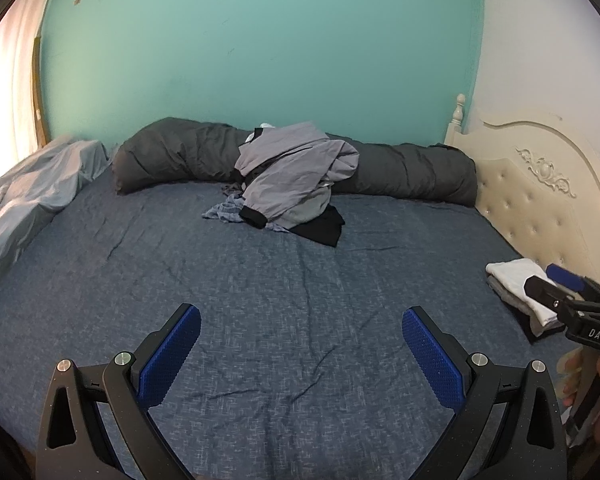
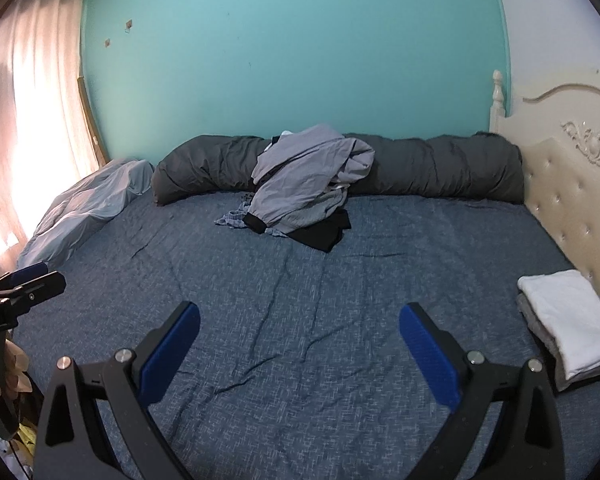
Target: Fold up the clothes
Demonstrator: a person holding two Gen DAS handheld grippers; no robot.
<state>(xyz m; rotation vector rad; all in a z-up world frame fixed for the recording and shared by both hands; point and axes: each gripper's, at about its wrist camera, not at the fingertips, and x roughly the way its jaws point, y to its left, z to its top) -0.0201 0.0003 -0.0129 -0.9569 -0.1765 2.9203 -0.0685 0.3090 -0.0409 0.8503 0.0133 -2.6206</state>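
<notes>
Daylight blows out through the curtain (image 2: 28, 120) at the left, overexposed, while the bed (image 2: 300, 300) sits dim and grainy. Fisheye bends the edges; black vignette fills the corners.

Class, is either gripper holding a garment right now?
No: the left gripper and right gripper are open and empty above the bed sheet.

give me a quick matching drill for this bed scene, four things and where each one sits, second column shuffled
Things:
1. pile of unfolded clothes
2. folded stack
3. dark grey rolled duvet
4. light blue blanket

Places:
A. along the green wall at the back of the bed
B. near the padded headboard
C. middle of the bed, leaning on the duvet
D. by the curtain side

Pairs: 1-C, 2-B, 3-A, 4-D
</notes>
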